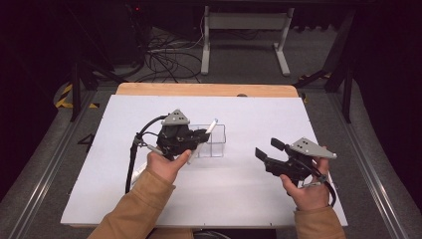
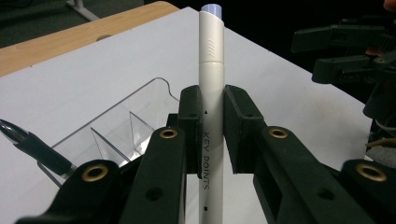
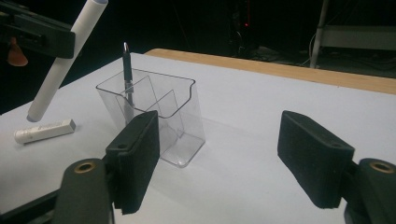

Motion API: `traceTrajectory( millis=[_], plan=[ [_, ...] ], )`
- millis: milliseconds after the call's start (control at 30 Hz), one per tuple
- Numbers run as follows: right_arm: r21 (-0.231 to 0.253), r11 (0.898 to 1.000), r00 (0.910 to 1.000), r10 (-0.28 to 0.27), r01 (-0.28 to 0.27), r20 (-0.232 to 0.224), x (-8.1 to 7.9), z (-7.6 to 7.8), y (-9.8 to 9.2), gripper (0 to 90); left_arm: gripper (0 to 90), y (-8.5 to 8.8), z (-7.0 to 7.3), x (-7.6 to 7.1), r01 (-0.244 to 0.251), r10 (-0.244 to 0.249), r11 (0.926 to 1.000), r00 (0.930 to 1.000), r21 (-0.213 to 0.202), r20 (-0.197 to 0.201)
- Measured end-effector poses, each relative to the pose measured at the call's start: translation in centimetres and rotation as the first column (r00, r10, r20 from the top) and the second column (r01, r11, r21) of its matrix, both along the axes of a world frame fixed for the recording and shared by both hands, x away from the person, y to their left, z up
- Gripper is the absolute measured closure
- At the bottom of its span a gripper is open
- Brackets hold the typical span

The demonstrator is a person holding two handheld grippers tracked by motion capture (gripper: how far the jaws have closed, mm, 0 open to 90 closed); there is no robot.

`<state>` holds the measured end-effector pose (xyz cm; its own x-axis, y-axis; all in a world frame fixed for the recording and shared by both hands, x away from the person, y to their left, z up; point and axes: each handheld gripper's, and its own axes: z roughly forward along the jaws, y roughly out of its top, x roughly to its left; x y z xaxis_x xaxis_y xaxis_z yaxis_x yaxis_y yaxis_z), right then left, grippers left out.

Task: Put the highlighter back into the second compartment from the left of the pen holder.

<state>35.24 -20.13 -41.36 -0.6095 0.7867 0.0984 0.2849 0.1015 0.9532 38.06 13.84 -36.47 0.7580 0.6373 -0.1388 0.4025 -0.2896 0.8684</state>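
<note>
My left gripper is shut on a white marker pen lettered "KEY POINTS", held beside the clear plastic pen holder. In the left gripper view the pen stands upright between the two pads, its capped tip pointing away. The holder has dividers inside and a dark pen stands in one compartment. From the right gripper view the white pen hangs tilted, left of the holder. My right gripper is open over the table's right side with nothing between its pads.
A short white tube-shaped object lies on the white table sheet left of the holder. A wooden strip edges the far side. Beyond it are a white stand and cables on the floor.
</note>
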Motion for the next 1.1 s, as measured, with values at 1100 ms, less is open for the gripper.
traceTrajectory(
  millis=[1100],
  plan=[
    [0.001, 1.000, 1.0000, 0.006, -0.006, -0.006, 0.2, -0.2, 0.0, 30.6, 78.2, -1.1, 1.5, 6.0, -0.138, 0.139, 0.9832, 0.9902, -0.119, 0.001]
  ],
)
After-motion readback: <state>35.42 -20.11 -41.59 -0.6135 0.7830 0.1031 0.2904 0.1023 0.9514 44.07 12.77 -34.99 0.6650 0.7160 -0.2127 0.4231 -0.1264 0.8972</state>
